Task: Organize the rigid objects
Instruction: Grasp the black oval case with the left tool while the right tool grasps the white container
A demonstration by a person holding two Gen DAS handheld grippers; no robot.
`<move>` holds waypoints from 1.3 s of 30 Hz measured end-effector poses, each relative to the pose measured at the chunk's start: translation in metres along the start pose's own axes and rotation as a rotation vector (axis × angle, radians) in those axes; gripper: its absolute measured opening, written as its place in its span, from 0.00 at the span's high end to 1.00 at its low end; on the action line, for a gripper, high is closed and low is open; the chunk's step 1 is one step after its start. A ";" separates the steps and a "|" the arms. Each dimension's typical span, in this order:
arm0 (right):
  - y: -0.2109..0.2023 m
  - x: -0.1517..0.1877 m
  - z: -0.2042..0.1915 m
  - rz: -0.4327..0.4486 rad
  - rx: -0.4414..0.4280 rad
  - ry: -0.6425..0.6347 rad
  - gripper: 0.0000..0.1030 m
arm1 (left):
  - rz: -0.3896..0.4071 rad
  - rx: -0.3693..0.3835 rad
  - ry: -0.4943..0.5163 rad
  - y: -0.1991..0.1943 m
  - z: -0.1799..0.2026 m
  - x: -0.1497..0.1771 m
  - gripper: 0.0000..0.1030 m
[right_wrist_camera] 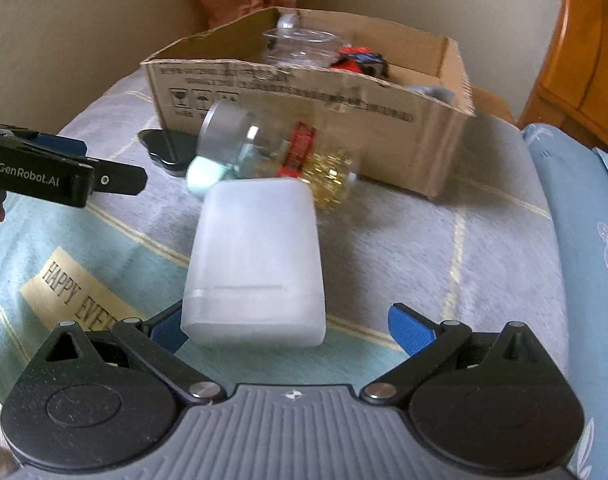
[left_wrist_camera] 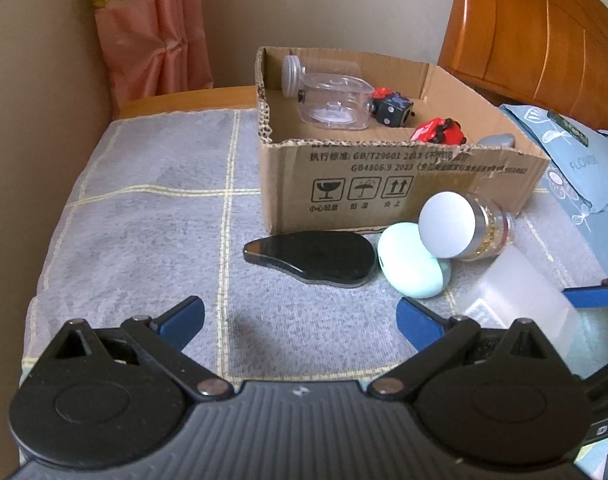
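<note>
A torn cardboard box [left_wrist_camera: 384, 184] stands on the grey checked cloth. It holds a clear plastic jar [left_wrist_camera: 332, 100], a red and black toy cube [left_wrist_camera: 392, 108] and a red toy car [left_wrist_camera: 438, 130]. In front of it lie a flat black teardrop piece [left_wrist_camera: 316, 258], a mint egg-shaped case [left_wrist_camera: 410, 266] and a silver-lidded jar [left_wrist_camera: 460, 226] with gold contents, on its side. My left gripper [left_wrist_camera: 299, 320] is open above bare cloth, short of the black piece. My right gripper [right_wrist_camera: 289, 330] is open around the near end of a translucent white container [right_wrist_camera: 255, 260].
A blue flowered pillow [right_wrist_camera: 584, 220] lies along the right, with an orange wooden headboard [left_wrist_camera: 544, 32] behind it. A pink curtain [left_wrist_camera: 151, 28] hangs at the back left. A teal cloth with lettering [right_wrist_camera: 63, 280] covers the near left. Bare cloth [left_wrist_camera: 143, 220] lies left of the box.
</note>
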State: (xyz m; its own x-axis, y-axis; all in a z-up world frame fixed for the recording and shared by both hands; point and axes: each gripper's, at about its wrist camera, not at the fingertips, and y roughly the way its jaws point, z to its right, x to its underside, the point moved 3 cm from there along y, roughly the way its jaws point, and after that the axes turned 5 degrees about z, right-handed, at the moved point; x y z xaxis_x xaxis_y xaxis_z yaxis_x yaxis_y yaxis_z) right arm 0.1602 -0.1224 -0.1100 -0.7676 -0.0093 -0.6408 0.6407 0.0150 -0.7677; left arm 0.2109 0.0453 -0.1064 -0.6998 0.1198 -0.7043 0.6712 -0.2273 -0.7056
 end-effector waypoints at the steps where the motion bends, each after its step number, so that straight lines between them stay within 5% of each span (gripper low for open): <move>1: -0.001 0.002 0.004 0.000 0.005 0.007 0.00 | -0.001 0.001 0.000 0.002 0.000 0.000 0.01; 19: -0.013 0.026 0.071 -0.012 0.143 0.139 0.00 | -0.023 -0.007 0.055 0.033 0.003 -0.004 0.01; 33: -0.004 0.013 0.041 0.001 0.071 0.094 0.00 | 0.020 -0.015 0.084 0.042 0.002 -0.010 0.01; 39: -0.004 0.011 0.058 -0.005 0.116 0.142 0.00 | 0.014 -0.042 0.060 0.038 -0.016 -0.008 0.01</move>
State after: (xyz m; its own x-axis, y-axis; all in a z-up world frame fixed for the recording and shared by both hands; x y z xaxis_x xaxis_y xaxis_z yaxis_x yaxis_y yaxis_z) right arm 0.1502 -0.1805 -0.1143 -0.7603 0.1327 -0.6358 0.6280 -0.0998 -0.7718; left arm 0.2456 0.0516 -0.1285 -0.6752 0.1751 -0.7165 0.6911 -0.1892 -0.6975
